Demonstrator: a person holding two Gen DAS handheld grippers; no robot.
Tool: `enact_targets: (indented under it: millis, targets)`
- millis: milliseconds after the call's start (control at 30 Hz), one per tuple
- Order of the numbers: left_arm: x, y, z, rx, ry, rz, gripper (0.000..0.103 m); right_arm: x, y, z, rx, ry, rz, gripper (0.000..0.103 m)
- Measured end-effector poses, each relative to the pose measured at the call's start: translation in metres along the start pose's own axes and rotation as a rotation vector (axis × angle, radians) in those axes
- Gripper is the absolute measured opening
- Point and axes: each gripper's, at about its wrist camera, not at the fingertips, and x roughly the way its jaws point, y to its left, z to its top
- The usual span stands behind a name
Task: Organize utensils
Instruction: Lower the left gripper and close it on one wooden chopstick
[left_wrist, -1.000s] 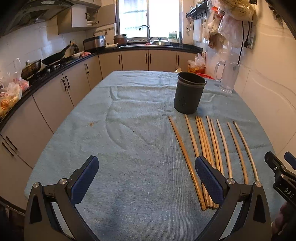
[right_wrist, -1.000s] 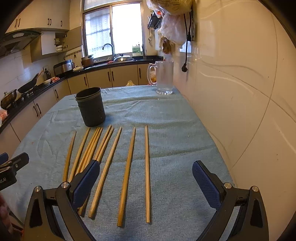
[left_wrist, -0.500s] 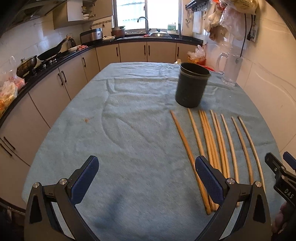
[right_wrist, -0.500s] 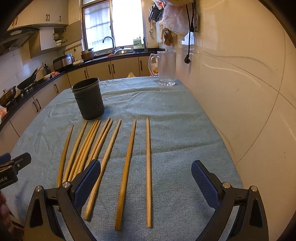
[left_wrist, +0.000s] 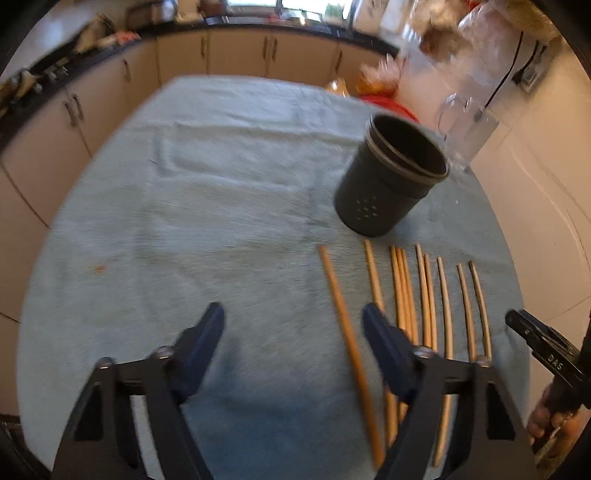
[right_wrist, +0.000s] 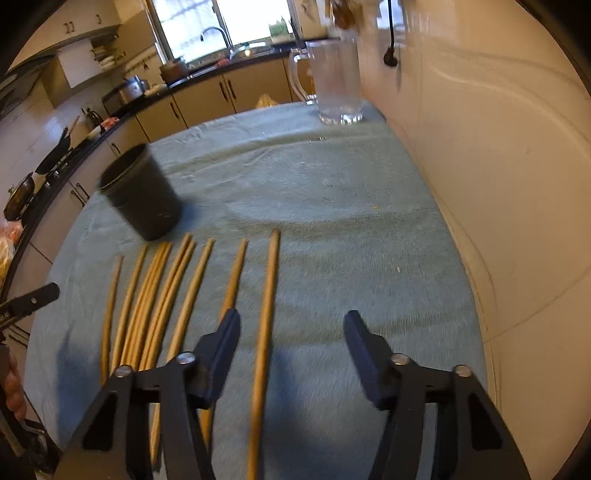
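Chopsticks (right_wrist: 177, 295), wooden, ten: side by side on the blue cloth (right_wrist: 332, 240), long axes toward 12 o'clock, far tips just short of the dark holder (right_wrist: 142, 192). Rightmost chopstick (right_wrist: 264, 332) runs between the wide-open, empty right gripper (right_wrist: 291, 343); the leftmost (left_wrist: 343, 328) between the wide-open, empty left gripper (left_wrist: 293, 334).

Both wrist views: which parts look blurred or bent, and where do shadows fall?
Left wrist view: motion blur smears the dark cup and the chopsticks; the fisheye bends the table edge. Right wrist view: also smeared, the glass mug less so; the right tool casts a dark shadow on the cloth.
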Motion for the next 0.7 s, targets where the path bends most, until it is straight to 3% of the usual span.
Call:
enact_targets:
  millis: [100, 200, 300, 600, 633, 667, 700]
  targets:
    - [0.019, -0.008, 0.012, -0.013, 0.036, -0.034, 0.063, 0.014, 0.001, 0.015, -0.005, 0.03, 0.006, 0.056]
    - [0.041, -0.013, 0.023, -0.006, 0.079, -0.012, 0.062, 0.027, 0.005, 0.023, -0.029, 0.061, 0.011, 0.055]
    - [0.054, -0.016, 0.027, -0.005, 0.117, -0.007, 0.053, 0.046, 0.011, 0.03, -0.059, 0.102, -0.004, 0.051]
    - [0.059, -0.036, 0.027, 0.109, 0.085, 0.05, 0.051, 0.074, 0.035, 0.051, -0.167, 0.152, -0.113, 0.048]
    - [0.059, -0.037, 0.027, 0.119, 0.078, 0.055, 0.044, 0.076, 0.038, 0.053, -0.17, 0.159, -0.113, 0.044]
    - [0.058, -0.039, 0.025, 0.138, 0.064, 0.071, 0.03, 0.077, 0.039, 0.055, -0.169, 0.165, -0.112, 0.039]
    - [0.057, -0.039, 0.024, 0.148, 0.056, 0.085, 0.026, 0.079, 0.039, 0.056, -0.165, 0.171, -0.112, 0.037]
